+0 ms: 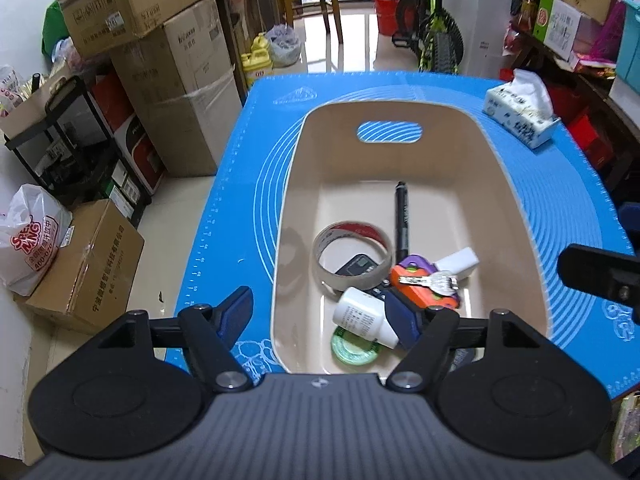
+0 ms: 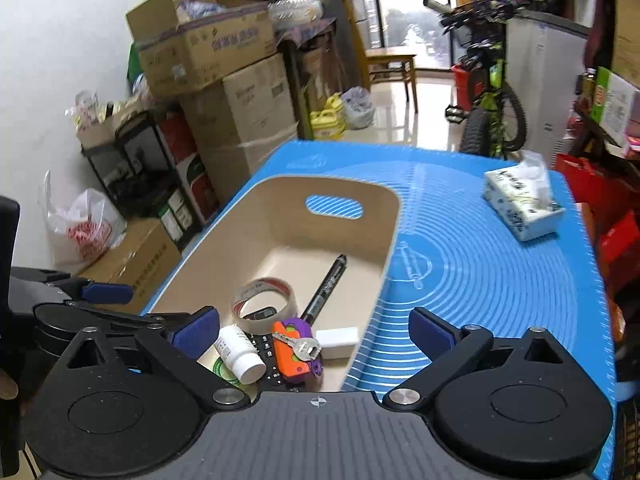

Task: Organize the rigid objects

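A beige bin [image 1: 296, 184] [image 2: 276, 216] stands on the blue mat [image 1: 240, 200]. Inside lie a tape roll [image 1: 352, 256] [image 2: 262, 300], a black marker [image 1: 401, 216] [image 2: 326, 288], a white bottle [image 1: 362, 314] [image 2: 240, 354], an orange and purple toy with a key [image 1: 424, 284] [image 2: 298, 350], a white block [image 1: 460, 262] [image 2: 336, 342] and a green disc [image 1: 354, 350]. My left gripper [image 1: 320, 316] hangs open above the bin's near end, holding nothing. My right gripper [image 2: 314, 332] is wide open above the same pile, also with nothing in it.
A tissue pack [image 1: 520, 116] [image 2: 520, 204] sits at the mat's far right corner. Cardboard boxes [image 1: 180, 92] and a plastic bag [image 1: 28, 240] crowd the floor on the left. A bicycle [image 1: 436, 32] stands beyond the table.
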The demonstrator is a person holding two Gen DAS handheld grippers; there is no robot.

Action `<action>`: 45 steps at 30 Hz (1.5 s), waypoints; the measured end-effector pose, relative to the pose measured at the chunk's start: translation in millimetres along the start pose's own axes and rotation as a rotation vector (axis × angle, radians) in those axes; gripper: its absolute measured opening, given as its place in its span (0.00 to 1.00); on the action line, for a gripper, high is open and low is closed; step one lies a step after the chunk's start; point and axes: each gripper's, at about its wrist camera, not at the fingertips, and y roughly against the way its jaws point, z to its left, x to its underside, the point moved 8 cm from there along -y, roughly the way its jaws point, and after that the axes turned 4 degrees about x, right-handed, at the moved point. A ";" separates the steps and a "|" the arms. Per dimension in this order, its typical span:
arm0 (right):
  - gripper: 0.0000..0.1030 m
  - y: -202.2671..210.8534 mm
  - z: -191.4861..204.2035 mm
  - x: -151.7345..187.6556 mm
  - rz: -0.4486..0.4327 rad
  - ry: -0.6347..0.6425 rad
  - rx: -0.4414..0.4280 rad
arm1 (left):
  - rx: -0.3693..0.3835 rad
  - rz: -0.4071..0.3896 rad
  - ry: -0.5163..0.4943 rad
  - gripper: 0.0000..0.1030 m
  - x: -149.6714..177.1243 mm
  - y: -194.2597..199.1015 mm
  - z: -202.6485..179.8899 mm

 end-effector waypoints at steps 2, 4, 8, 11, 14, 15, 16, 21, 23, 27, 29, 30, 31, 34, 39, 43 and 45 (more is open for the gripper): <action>0.97 16.4 -5.3 3.5 -0.011 -0.008 0.015 | 0.008 -0.012 -0.001 0.72 1.8 11.9 -3.7; 0.97 31.4 -9.5 8.1 -0.018 -0.015 0.030 | 0.018 -0.022 -0.006 0.73 4.3 23.2 -9.1; 0.97 61.5 -17.0 19.3 -0.041 -0.020 0.060 | 0.028 -0.040 -0.004 0.74 12.6 43.5 -16.0; 0.97 80.5 -20.4 28.4 -0.052 -0.021 0.077 | 0.026 -0.055 -0.003 0.74 20.1 58.9 -21.3; 0.97 101.0 -23.3 37.1 -0.067 -0.019 0.092 | 0.021 -0.071 0.001 0.74 25.9 73.1 -24.1; 0.98 107.1 -24.4 40.4 -0.072 -0.018 0.097 | 0.018 -0.078 0.004 0.74 27.8 77.3 -24.8; 0.97 112.7 -25.1 43.0 -0.079 -0.017 0.103 | 0.017 -0.083 0.010 0.74 29.5 81.2 -25.4; 0.97 135.8 -32.0 56.6 -0.105 -0.030 0.122 | 0.017 -0.101 0.034 0.75 39.6 99.2 -30.1; 0.97 143.9 -35.1 61.0 -0.116 -0.040 0.129 | 0.008 -0.114 0.030 0.75 42.7 106.7 -32.5; 0.97 157.3 -40.8 68.8 -0.129 -0.062 0.139 | -0.006 -0.145 0.018 0.75 48.3 123.0 -41.0; 0.97 162.4 -42.4 71.7 -0.140 -0.058 0.147 | -0.003 -0.154 0.023 0.75 52.3 129.2 -45.4; 0.97 165.0 -42.6 73.2 -0.145 -0.054 0.151 | -0.003 -0.156 0.027 0.74 55.2 132.5 -48.7; 0.98 167.9 -43.0 75.1 -0.152 -0.052 0.156 | -0.004 -0.158 0.029 0.74 57.9 134.8 -51.8; 0.97 175.0 -45.0 82.8 -0.160 -0.058 0.156 | -0.010 -0.160 0.023 0.74 66.0 139.1 -58.9; 0.97 186.2 -48.6 92.4 -0.173 -0.087 0.134 | -0.019 -0.166 0.037 0.74 79.1 146.9 -65.2; 0.97 195.9 -47.0 98.5 -0.197 -0.078 0.133 | -0.026 -0.174 0.044 0.74 89.6 153.1 -70.9; 0.97 198.8 -48.0 103.8 -0.197 -0.091 0.125 | -0.025 -0.173 0.050 0.75 93.8 154.5 -73.9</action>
